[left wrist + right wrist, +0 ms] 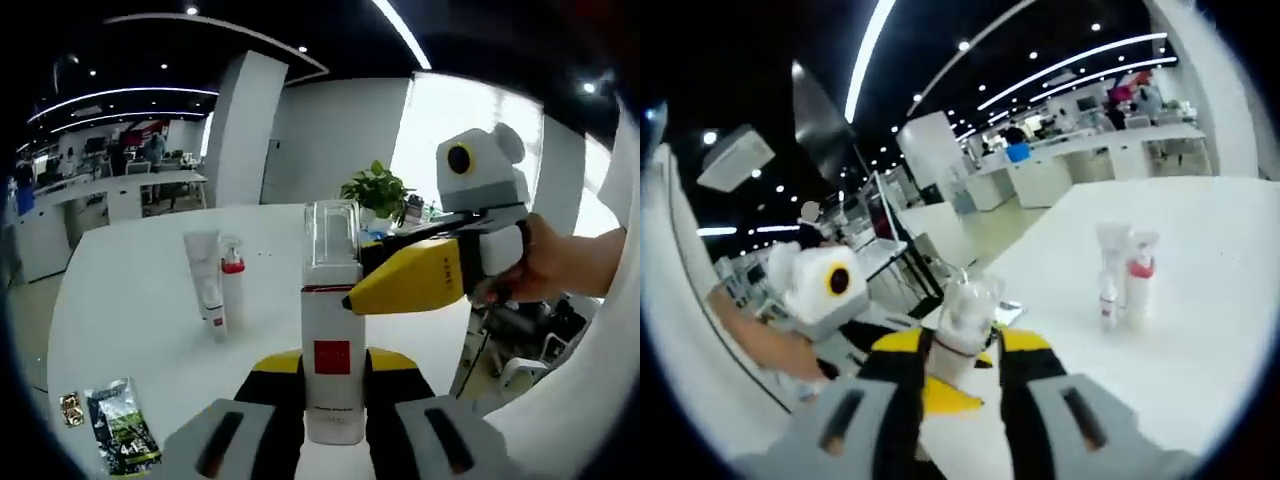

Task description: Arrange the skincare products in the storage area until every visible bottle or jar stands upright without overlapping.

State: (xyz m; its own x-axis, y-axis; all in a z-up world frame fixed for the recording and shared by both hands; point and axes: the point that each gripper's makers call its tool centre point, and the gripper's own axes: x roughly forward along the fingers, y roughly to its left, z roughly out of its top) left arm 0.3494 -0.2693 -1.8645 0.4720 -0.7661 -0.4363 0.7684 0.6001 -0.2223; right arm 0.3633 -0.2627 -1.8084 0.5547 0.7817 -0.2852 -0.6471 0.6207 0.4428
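Left gripper view: both grippers' fingers (335,425) clamped on white bottle (332,340), base hidden; right fingers' (962,385) tips blurred.

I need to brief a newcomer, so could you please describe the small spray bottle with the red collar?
On the white table, look beyond the tall white bottle gripped by the left gripper. Two items stand together there; the spray bottle has a red collar, unlike the plain white tube beside it.
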